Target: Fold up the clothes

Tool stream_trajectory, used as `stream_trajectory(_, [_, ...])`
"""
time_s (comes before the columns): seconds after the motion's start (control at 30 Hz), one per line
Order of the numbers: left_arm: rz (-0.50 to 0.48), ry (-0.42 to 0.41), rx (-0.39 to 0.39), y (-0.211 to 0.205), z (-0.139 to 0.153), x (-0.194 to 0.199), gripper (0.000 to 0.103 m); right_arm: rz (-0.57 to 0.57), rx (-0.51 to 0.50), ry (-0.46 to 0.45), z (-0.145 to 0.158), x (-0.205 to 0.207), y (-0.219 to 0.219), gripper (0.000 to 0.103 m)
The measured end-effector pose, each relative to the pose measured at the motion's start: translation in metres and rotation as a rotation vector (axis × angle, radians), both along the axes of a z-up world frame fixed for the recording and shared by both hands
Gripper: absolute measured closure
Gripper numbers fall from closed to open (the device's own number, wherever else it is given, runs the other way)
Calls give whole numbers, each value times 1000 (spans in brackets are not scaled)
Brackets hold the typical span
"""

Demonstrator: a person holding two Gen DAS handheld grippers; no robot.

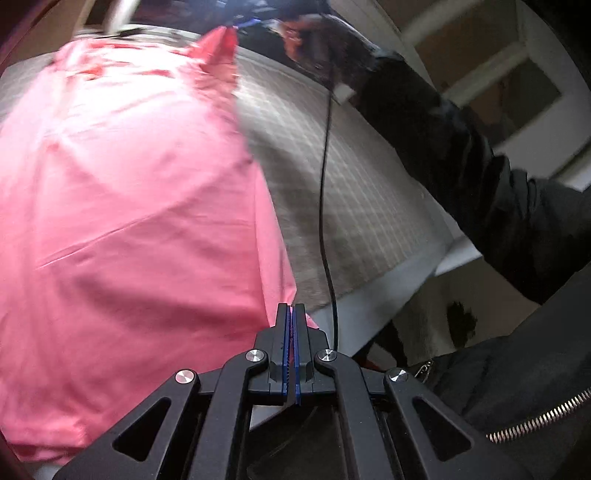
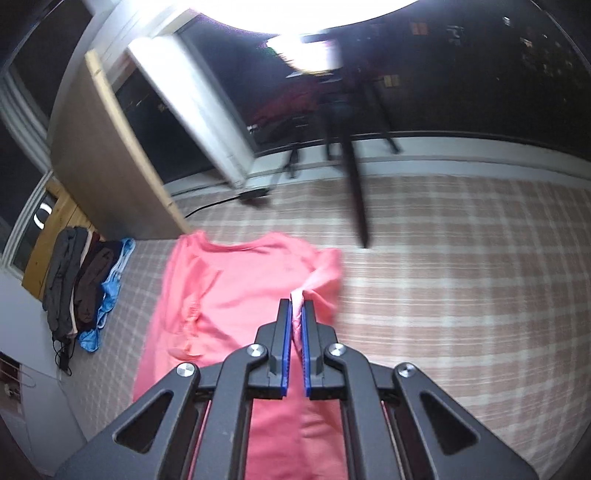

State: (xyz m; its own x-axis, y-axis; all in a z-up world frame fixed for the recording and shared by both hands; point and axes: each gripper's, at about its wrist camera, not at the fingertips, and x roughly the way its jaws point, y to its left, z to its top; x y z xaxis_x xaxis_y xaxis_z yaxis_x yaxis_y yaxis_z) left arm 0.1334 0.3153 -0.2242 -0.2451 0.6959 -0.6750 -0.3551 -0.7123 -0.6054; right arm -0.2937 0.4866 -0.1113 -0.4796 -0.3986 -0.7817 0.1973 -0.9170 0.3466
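Observation:
A pink shirt [image 1: 122,206] lies spread on a plaid bed cover [image 1: 332,155]. My left gripper [image 1: 294,308] is shut on the shirt's near right edge, at the bed's front edge. My right gripper [image 2: 296,303] is shut on a pinch of the pink shirt [image 2: 236,288] and lifts it a little above the plaid cover [image 2: 461,288]. In the left wrist view the right gripper [image 1: 236,26] shows far off, holding a raised corner of the shirt, with the person's black sleeve [image 1: 461,147] behind it.
A pile of dark and blue clothes [image 2: 85,288] lies at the bed's left edge. A wooden board [image 2: 110,147] stands behind the bed. A black tripod leg [image 2: 356,195] reaches onto the cover. A black cable [image 1: 325,184] hangs in front of the left gripper.

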Motion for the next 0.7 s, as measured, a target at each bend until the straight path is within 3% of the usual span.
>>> stream_trajectory(0.17, [116,-24,6,-41,-10,12,102,105,72,-38,-15,-3,-82,98])
stream_trajectory(0.27, [168,-63,2,-58,-25,20,102,265,75,-143,-44,-3,-141,97])
stream_trajectory(0.33, [171,-87,-5,-60,-34,23,102,291,108,-117,-37,7,-155,89])
stream_trajectory(0.37, [171,-98,-9,-61,-38,25,102,288,110,-78,-28,13,-152,81])
stream_trajectory(0.4, [167,-102,-16,-62,-40,26,102,283,114,-41,-20,19,-147,62])
stream_trajectory(0.43, [159,-101,-22,-62,-41,27,102,262,131,-10,-13,27,-137,51])
stream_trajectory(0.57, [131,-96,-15,-63,-41,27,102,230,180,5,-14,52,-101,51])
stream_trajectory(0.7, [97,-91,-22,-66,-39,25,102,216,291,-98,-51,50,-101,51])
